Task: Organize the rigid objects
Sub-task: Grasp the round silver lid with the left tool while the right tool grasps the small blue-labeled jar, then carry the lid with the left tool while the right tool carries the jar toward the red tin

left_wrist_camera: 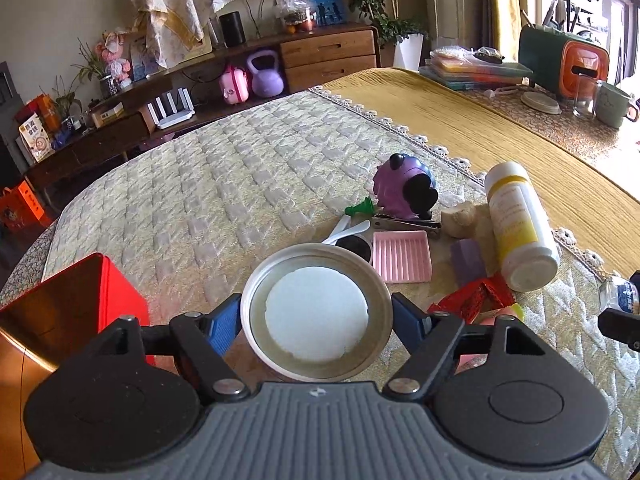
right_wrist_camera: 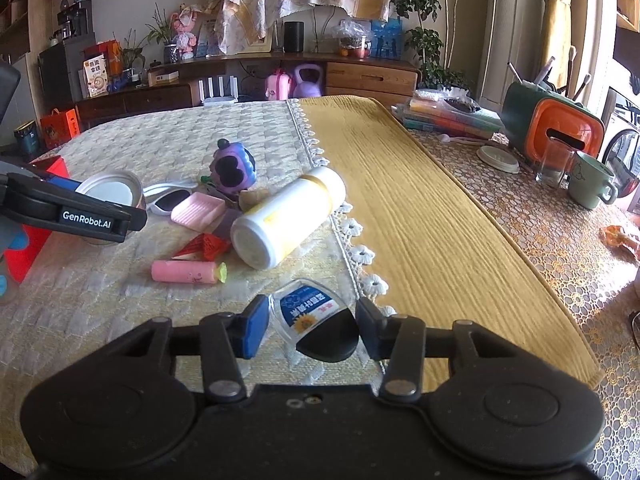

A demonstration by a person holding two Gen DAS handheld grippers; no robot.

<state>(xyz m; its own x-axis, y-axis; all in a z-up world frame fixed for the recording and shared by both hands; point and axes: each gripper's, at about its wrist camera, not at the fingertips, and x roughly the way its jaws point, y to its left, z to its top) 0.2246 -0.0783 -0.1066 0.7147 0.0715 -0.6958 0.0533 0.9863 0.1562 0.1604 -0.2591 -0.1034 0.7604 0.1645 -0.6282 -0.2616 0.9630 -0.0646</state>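
Note:
My left gripper (left_wrist_camera: 317,322) is shut on a round metal lid (left_wrist_camera: 316,316) with a white inner disc, held above the quilted table cover; the lid also shows in the right wrist view (right_wrist_camera: 114,191). A red box (left_wrist_camera: 68,304) stands just left of it. My right gripper (right_wrist_camera: 310,326) is shut on a small clear jar with a blue label and black cap (right_wrist_camera: 316,322), low over the table. A pile lies between them: white and yellow bottle (right_wrist_camera: 286,218), pink tray (right_wrist_camera: 198,210), purple toy (right_wrist_camera: 234,166), pink tube (right_wrist_camera: 188,272), red folded piece (right_wrist_camera: 204,246).
A yellow runner (right_wrist_camera: 420,220) crosses the table. On the right side are a green mug (right_wrist_camera: 592,186), a glass (right_wrist_camera: 554,166), an orange and green box (right_wrist_camera: 556,128) and stacked books (right_wrist_camera: 444,118). A wooden sideboard (right_wrist_camera: 360,76) stands behind the table.

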